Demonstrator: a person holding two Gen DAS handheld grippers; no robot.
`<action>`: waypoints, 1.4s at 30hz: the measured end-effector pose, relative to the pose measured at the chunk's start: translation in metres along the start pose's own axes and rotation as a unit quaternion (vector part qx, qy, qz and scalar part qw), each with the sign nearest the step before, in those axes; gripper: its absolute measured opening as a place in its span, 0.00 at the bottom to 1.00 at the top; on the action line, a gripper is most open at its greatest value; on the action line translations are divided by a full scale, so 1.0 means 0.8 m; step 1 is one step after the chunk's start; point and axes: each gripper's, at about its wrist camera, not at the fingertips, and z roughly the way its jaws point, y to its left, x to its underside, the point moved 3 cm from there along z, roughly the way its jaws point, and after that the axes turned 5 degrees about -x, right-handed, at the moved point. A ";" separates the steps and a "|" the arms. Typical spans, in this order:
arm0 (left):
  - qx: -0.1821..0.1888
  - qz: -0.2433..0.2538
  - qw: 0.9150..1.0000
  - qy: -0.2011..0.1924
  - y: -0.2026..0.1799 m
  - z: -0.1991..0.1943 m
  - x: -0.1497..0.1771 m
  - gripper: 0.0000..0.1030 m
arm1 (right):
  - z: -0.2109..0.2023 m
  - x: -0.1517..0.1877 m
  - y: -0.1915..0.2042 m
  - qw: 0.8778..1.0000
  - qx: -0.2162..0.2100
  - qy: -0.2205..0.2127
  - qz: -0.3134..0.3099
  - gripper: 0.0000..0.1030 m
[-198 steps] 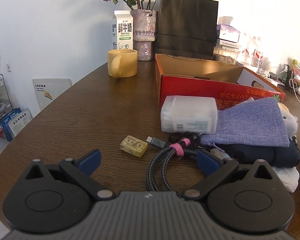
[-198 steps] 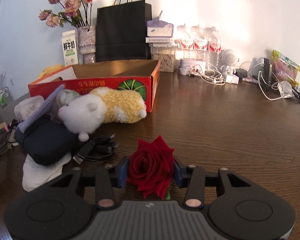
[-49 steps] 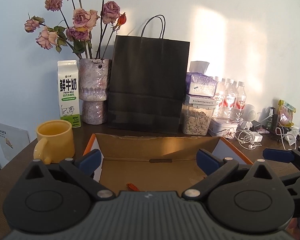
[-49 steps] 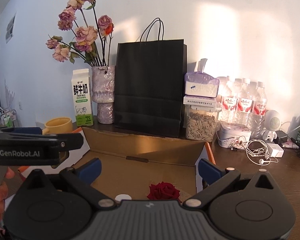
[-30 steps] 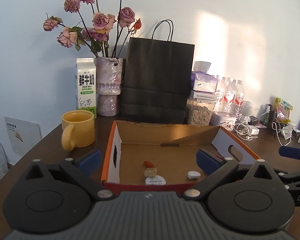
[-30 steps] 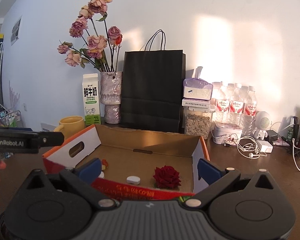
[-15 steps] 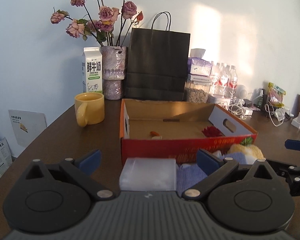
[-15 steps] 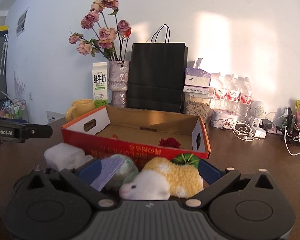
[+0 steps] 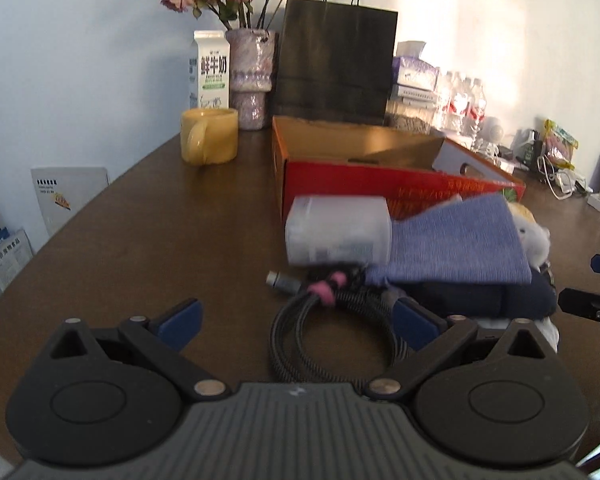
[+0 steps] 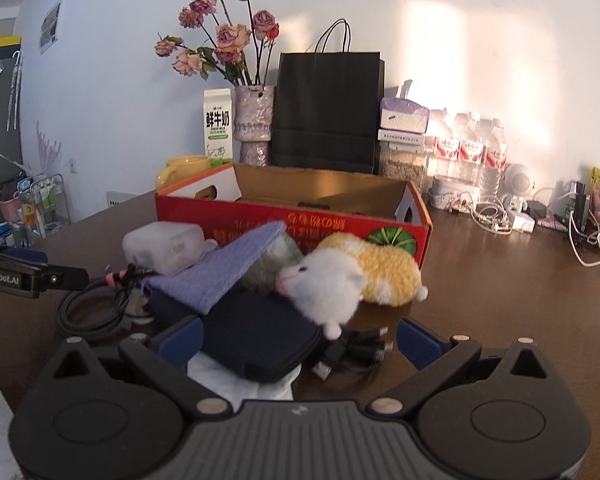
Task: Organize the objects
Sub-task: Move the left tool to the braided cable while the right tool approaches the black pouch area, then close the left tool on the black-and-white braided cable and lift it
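Observation:
A red cardboard box (image 9: 380, 184) (image 10: 300, 220) stands open on the brown table. In front of it lies a pile: a white plastic case (image 9: 338, 236) (image 10: 162, 246), a purple cloth (image 9: 456, 248) (image 10: 224, 272), a dark blue pouch (image 9: 480, 300) (image 10: 260, 340), a yellow-white plush toy (image 10: 352, 276), a coiled black cable with a pink tie (image 9: 332, 320) (image 10: 88, 308), and a small black cable bundle (image 10: 352, 354). My left gripper (image 9: 296, 322) is open and empty, low over the coiled cable. My right gripper (image 10: 298, 340) is open and empty, over the pouch.
A yellow mug (image 9: 208, 136), a milk carton (image 9: 210, 68), a vase of dried roses (image 9: 252, 80) and a black paper bag (image 9: 336, 64) stand behind the box. Water bottles (image 10: 472, 152) and chargers with white cables (image 10: 496, 216) crowd the back right.
Both grippers have pulled back from over the box and dropped low toward the pile in front of it. The rose and the small yellow item now lie in the box.

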 end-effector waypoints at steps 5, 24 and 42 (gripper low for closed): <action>0.017 0.017 0.999 0.024 -0.007 0.003 0.013 1.00 | 0.001 0.017 0.002 1.000 -0.003 0.015 0.010 1.00; 0.020 0.079 0.995 0.060 -0.035 0.045 0.012 1.00 | 0.012 0.028 -0.009 0.999 -0.001 0.024 0.024 1.00; 0.036 0.059 0.997 0.031 -0.023 0.040 0.011 0.86 | 0.020 0.033 -0.014 0.999 0.001 0.034 0.029 1.00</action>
